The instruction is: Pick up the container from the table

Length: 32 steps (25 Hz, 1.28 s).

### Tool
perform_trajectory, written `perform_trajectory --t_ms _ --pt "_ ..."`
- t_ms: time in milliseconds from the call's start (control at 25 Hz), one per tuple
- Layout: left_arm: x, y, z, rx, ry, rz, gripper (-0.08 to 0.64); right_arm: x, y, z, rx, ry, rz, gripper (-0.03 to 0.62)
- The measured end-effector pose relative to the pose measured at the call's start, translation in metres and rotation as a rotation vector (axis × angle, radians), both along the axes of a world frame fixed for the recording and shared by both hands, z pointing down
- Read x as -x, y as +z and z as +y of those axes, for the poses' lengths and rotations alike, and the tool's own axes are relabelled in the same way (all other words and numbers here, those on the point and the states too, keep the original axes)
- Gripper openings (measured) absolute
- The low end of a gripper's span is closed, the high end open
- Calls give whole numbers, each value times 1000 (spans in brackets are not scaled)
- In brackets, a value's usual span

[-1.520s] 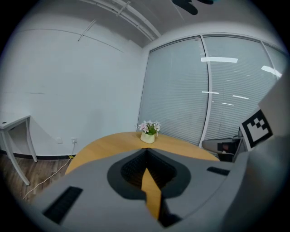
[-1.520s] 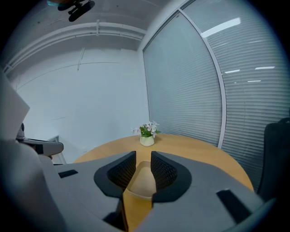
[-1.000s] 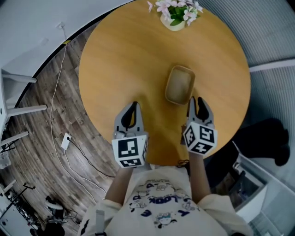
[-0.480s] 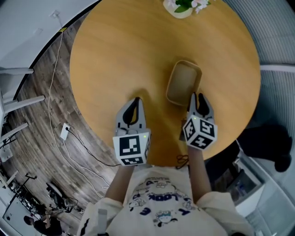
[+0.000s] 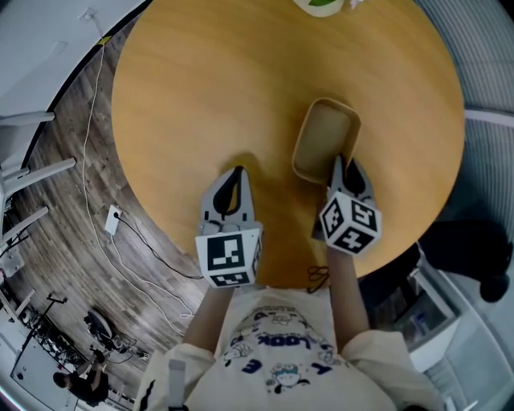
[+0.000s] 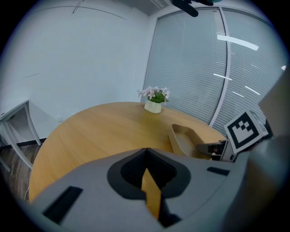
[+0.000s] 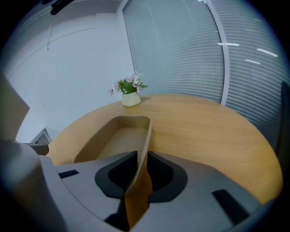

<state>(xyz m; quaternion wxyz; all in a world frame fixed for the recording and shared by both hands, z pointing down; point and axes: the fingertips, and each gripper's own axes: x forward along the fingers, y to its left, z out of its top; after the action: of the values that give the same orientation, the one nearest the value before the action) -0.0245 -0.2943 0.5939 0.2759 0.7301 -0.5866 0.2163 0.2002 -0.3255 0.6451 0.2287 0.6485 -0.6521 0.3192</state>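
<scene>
A tan, shallow, rounded-rectangle container (image 5: 325, 136) sits on the round wooden table (image 5: 201, 96), right of centre. My right gripper (image 5: 344, 164) is at its near right corner. In the right gripper view the container's side wall (image 7: 146, 136) runs between the two jaws, and my right gripper (image 7: 141, 156) is shut on it. My left gripper (image 5: 234, 172) hovers over bare table to the left of the container, shut and holding nothing. In the left gripper view, my left gripper (image 6: 145, 152) shows only a thin slit of table, with the container (image 6: 186, 140) ahead on the right.
A white pot of pink flowers (image 5: 321, 5) stands at the table's far edge, beyond the container (image 7: 131, 99). On the wooden floor to the left lie a white cable (image 5: 96, 160) and an adapter (image 5: 114, 218). White furniture legs (image 5: 32, 168) stand further left.
My right gripper moved forward onto the container's near right wall and its jaws closed on it. The left gripper stayed in place, shut.
</scene>
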Motion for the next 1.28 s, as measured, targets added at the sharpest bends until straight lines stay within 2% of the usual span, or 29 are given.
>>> perform_trajectory --t_ms 120,480,1280 --pt "4 -3 -3 5 -3 6 2 4 -3 -5 0 9 11 31" --pt "12 -19 9 -47 -26 3 2 8 -22 3 -53 10 -4 14" --pt "32 -166 53 -361 -18 74 2 41 -193 61 -374 -1 -6 14"
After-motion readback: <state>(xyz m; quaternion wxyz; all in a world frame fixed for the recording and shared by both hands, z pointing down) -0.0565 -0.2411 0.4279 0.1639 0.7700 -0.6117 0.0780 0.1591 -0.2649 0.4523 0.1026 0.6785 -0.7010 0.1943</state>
